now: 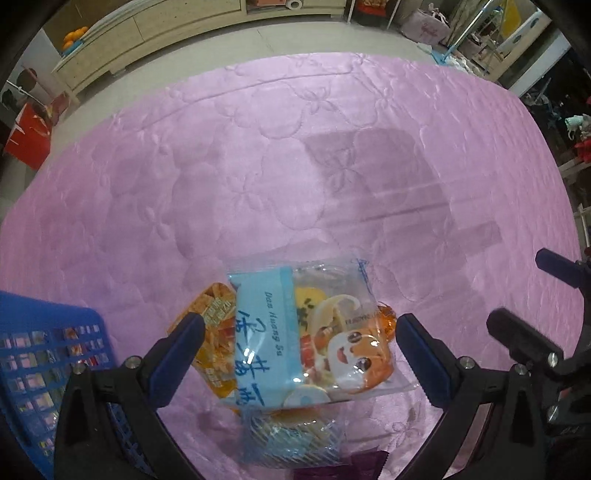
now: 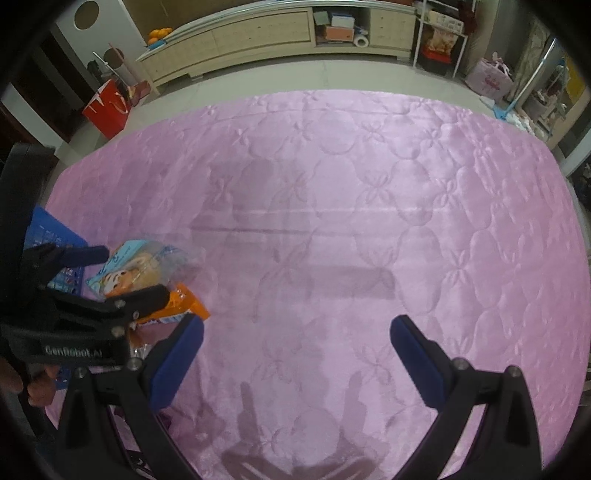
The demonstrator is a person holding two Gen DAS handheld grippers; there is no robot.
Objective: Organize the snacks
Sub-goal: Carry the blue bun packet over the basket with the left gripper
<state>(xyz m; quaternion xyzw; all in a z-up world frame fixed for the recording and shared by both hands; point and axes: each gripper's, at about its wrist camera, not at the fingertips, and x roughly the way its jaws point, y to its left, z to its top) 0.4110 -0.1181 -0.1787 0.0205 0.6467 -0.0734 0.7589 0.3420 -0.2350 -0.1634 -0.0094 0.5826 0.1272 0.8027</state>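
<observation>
A small heap of snack packets lies on the pink quilt (image 1: 258, 166). On top is a clear packet with a light-blue label and a cartoon face (image 1: 314, 332). An orange packet (image 1: 214, 332) pokes out on its left, and a blue-striped packet (image 1: 295, 439) lies below it. My left gripper (image 1: 299, 325) hangs open straight over the heap, one finger on each side, the pads clear of the packets. My right gripper (image 2: 297, 328) stands open over bare quilt to the right of the heap, with nothing between its fingers. The right wrist view shows the same clear packet (image 2: 125, 273) under the left gripper (image 2: 122, 275).
A blue plastic basket (image 1: 55, 350) holding several packets stands at the left edge of the quilt, close to the heap. A dark purple packet (image 1: 351, 467) lies at the bottom edge. Beyond the quilt are pale floor, a red bag (image 2: 107, 110) and a long low cabinet (image 2: 258, 33).
</observation>
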